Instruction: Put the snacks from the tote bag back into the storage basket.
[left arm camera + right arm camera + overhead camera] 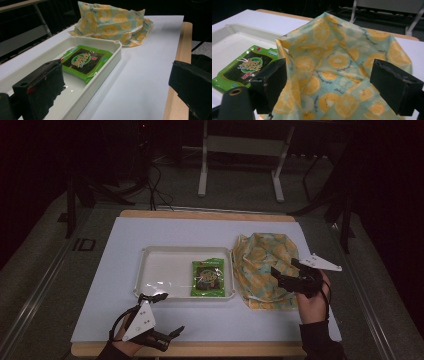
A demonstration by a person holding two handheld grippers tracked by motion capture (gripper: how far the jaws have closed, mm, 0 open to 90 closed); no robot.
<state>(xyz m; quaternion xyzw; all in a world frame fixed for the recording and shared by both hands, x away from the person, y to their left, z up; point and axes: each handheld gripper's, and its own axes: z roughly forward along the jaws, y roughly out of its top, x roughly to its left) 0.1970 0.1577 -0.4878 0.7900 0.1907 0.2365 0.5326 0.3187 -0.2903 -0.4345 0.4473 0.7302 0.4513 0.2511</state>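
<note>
Nearest the person, the left gripper point(165, 315) hovers low over the table's point(280, 320) near edge, jaws spread wide and holding nothing; in the left gripper view one jaw sits over the tray point(110, 63) and the other over the wooden edge. Farther right, the right gripper point(286, 270) hangs over the near part of the bag point(260, 265), its jaws spread with the fabric between them, not pinching it. The bag, printed with orange slices, lies crumpled just right of the tray, its long axis running from near to far and its opening upward. In the tray's right end lies a green packet point(208, 277), flat, long axis also near to far, well apart from both grippers.
</note>
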